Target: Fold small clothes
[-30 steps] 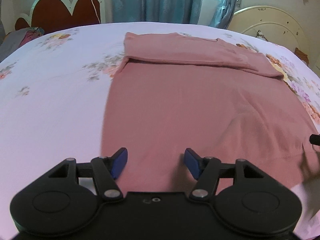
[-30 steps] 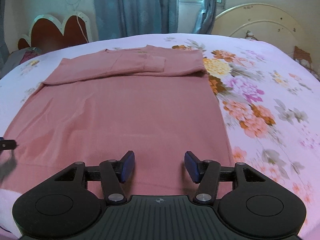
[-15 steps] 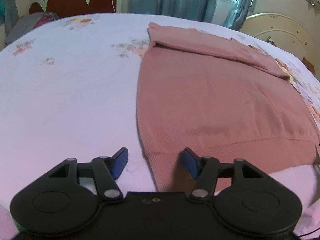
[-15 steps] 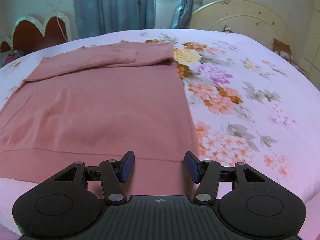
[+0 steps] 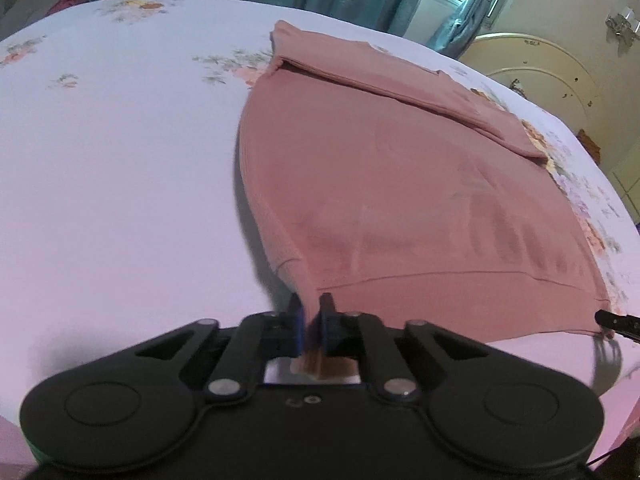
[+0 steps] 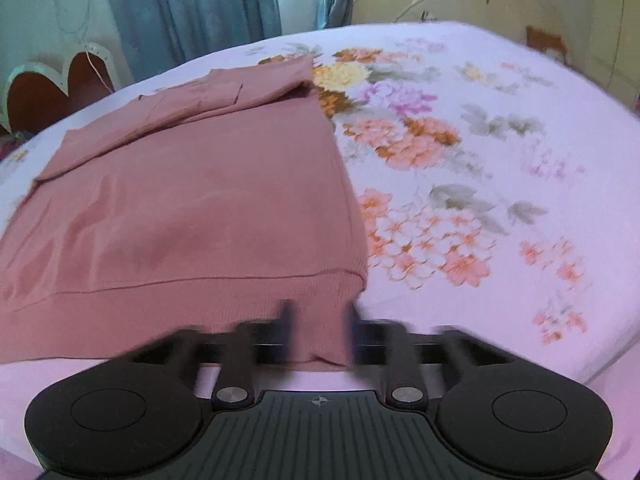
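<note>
Right wrist: claw (image 6: 318, 326) motion-blurred over sweater hem (image 6: 224, 312)

I count one pink garment (image 5: 400, 184) on the bed, its far part folded over into one band. I hold two grippers: my left gripper (image 5: 311, 322) at the near left hem corner, my right gripper (image 6: 318, 330) at the near right. One floral bedsheet (image 6: 500, 184), two curtains (image 6: 192, 8), one heart-shaped headboard (image 6: 48, 88) far left
</note>
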Demonstrator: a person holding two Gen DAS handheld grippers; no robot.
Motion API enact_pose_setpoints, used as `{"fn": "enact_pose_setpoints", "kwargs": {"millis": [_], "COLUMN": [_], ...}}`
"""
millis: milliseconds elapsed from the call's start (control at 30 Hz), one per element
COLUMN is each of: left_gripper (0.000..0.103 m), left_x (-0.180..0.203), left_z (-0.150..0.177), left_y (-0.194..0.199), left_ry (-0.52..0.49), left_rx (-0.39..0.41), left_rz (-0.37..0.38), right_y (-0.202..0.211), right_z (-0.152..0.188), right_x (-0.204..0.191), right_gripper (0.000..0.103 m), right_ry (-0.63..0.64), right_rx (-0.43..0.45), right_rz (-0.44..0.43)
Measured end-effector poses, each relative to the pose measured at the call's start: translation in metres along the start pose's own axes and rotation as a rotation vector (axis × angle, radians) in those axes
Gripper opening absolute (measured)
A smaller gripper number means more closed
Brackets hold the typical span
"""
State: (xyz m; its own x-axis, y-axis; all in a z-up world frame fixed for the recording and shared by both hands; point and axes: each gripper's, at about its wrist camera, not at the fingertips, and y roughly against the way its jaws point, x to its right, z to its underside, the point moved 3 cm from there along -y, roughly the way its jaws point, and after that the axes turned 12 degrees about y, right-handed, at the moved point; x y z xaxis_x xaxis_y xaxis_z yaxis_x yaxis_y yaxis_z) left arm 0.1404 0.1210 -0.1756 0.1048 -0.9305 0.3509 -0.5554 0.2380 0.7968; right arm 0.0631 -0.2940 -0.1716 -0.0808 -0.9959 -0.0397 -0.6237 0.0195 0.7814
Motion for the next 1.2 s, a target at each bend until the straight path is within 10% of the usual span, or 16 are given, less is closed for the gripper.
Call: {"fn": "enact_pose_setpoints", "kwargs": {"millis": [633, 1200], "left_gripper": [0.005, 0.005], "left_x": [0.043, 0.097], "left_z": [-0.108, -0.252], "left_y": [0.018, -0.07], "left_ry": [0.057, 0.059], "left_rx": [0.235, 0.367], "left_rz": [0.133, 0.109], "right_y": [0.009, -0.107], "right_z": [-0.119, -0.288], "right_x": [0.004, 0.001], "right_gripper": [0.009, 0.008], "right_ry": [-0.05, -0.016], "right_rx": [0.213, 0.315], "right_rz": [-0.104, -0.094]}}
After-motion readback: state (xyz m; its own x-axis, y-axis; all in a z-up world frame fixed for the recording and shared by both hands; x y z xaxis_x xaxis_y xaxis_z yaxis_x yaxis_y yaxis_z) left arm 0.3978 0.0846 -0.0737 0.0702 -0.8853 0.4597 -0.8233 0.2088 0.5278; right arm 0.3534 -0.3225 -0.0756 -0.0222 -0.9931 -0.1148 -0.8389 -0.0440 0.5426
